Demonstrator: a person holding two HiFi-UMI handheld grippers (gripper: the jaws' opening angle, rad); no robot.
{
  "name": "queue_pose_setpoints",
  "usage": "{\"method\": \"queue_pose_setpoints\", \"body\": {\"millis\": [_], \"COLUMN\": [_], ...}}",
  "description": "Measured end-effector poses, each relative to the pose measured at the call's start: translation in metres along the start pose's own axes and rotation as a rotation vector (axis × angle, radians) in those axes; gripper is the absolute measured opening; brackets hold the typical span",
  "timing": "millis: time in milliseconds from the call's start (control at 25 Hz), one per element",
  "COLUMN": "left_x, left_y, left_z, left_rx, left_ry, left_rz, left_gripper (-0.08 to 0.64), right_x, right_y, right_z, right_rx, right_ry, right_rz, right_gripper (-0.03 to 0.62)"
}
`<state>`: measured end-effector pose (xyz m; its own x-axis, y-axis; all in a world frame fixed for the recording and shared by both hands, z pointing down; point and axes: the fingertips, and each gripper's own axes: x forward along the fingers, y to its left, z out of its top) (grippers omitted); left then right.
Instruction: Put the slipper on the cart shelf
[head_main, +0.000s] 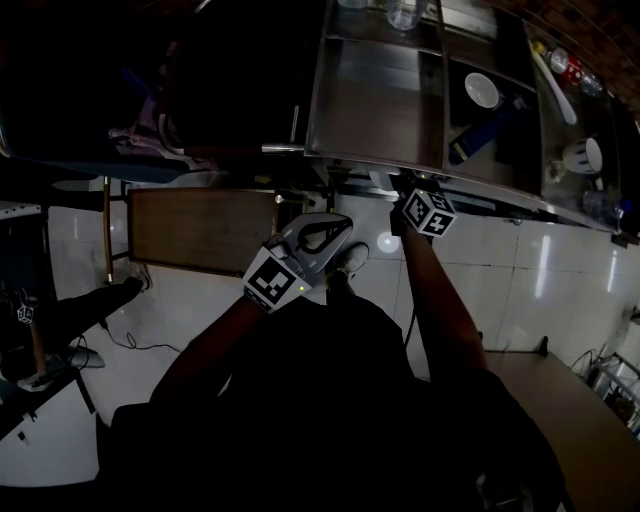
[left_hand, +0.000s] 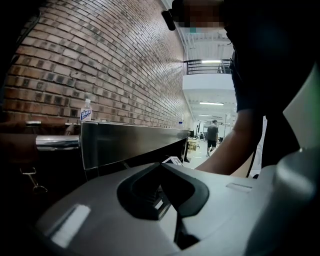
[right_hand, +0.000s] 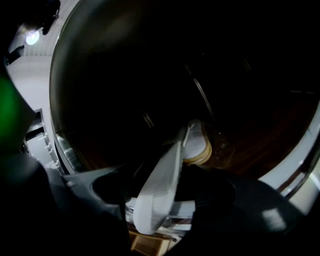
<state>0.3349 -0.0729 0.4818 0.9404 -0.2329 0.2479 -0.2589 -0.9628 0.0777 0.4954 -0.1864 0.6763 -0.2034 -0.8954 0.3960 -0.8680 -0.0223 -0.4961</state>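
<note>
Two claws | left claw (left_hand: 161, 169) closed, empty | right claw (right_hand: 167, 176) open round slipper (right_hand: 154, 202) | steel cart (head_main: 380, 112), tiled floor (head_main: 500, 262), brick wall (left_hand: 100, 65)

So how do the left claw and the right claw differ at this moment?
The left claw has its jaws together; the right claw has them apart. The left claw is empty; the right claw has a white slipper on edge between its jaws. The left claw faces the steel cart from outside; the right claw looks into a dark shelf. Each carries a marker cube.
</note>
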Motion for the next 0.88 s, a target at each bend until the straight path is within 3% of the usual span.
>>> {"method": "queue_pose_setpoints", "body": {"millis": [200,640,720,880], "left_x": [-0.008,-0.06,-0.077,-0.121], "left_y": [-0.002,0.002,0.007,0.017], "left_z": [0.001,-0.006,-0.009,-0.013], "left_rx": [-0.003,-0.032,-0.045,-0.063], "left_ry": [-0.011,-0.032,-0.038,-0.07], "left_rz": [0.016,0.103,0.12,0.138], "left_gripper": [-0.002,-0.002,-0.002,-0.002], "right_x": [-0.016,-0.084,-0.091,-0.105], "right_y": [0.015,0.105,0.133,0.2], "right_z": [-0.001,-0.004,-0.009,-0.023], "right_rx": [-0.067,-0.238,-0.271,-0.296], "right_ry": [0.015,-0.011,-0.011,-0.014], "right_rz": [0.052,0.183,0.229,0.322], "right_gripper": [0.36,0.347,0.292,0.085]}}
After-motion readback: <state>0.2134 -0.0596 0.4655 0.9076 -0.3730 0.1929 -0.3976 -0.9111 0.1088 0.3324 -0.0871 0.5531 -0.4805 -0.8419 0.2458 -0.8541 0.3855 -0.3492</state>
